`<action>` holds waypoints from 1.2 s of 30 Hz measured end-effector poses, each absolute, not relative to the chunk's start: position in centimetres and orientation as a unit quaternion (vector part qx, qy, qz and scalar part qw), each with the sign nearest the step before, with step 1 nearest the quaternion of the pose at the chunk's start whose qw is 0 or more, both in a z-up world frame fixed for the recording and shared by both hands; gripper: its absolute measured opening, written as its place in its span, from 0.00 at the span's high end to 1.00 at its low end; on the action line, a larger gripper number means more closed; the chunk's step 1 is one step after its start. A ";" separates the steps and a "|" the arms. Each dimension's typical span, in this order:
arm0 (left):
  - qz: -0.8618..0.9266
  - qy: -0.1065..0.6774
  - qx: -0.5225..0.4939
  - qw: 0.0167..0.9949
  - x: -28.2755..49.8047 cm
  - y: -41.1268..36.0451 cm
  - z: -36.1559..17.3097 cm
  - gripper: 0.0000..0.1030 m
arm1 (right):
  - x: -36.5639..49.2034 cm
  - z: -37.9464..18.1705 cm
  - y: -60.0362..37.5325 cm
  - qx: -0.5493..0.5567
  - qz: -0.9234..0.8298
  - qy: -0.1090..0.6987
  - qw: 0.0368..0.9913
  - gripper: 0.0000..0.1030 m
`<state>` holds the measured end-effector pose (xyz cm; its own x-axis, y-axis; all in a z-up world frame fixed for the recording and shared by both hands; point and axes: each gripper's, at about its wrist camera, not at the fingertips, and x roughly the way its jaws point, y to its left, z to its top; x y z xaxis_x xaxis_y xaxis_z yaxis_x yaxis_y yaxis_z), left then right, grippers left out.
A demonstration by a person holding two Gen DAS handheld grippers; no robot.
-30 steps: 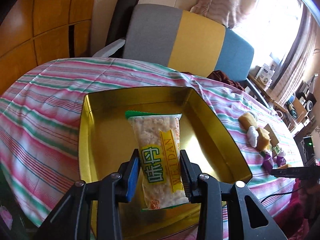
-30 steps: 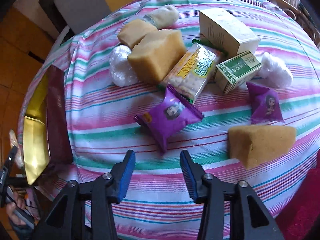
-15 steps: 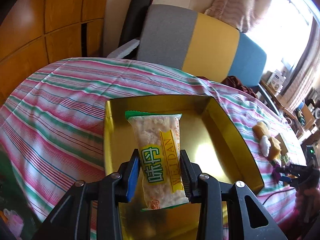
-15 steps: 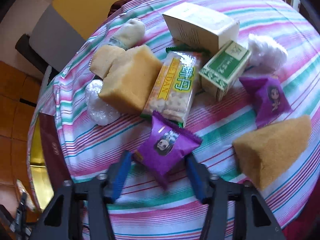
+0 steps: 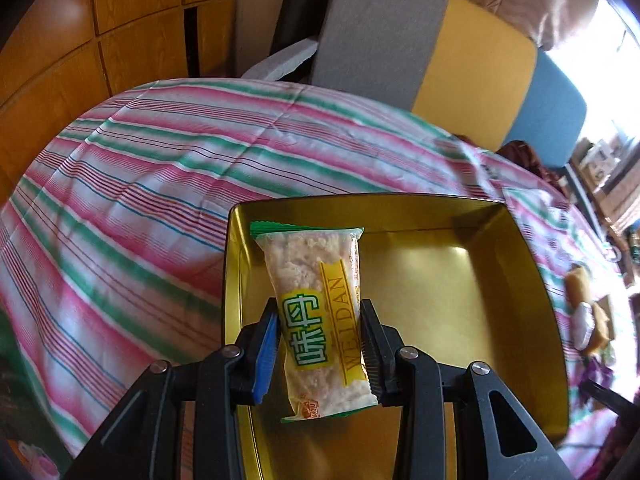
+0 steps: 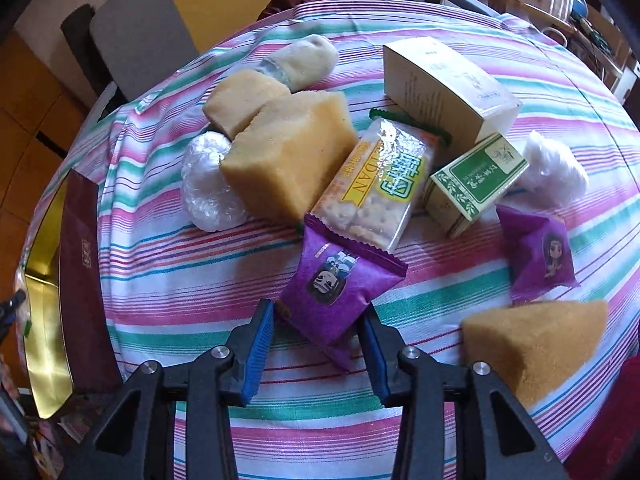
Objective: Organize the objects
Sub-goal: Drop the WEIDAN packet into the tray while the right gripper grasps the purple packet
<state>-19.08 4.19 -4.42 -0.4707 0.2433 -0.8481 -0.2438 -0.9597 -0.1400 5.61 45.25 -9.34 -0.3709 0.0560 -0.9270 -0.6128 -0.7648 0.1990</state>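
Currently: left gripper point(image 5: 320, 344) clamped on cracker pack point(image 5: 320, 320) over gold tray point(image 5: 520, 280); right gripper point(image 6: 320, 336) closing around purple packet point(image 6: 336, 284).

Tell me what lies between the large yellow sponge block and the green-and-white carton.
In the right wrist view, a clear cracker packet with yellow-green label lies between the large yellow sponge block and the green-and-white carton, touching the block.

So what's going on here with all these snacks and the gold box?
A person with a gripper in each hand is tidying snacks off a striped tablecloth. The left gripper holds a cracker packet over the gold box. The right gripper has just been closing around a purple snack packet lying on the table, with the pile beyond unsorted.
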 end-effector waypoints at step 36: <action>0.897 -0.045 -0.425 0.112 -8.9 -1.8 -1.6 0.50 | 6.6 -7.7 43.2 -0.513 0.814 0.205 0.179 0.85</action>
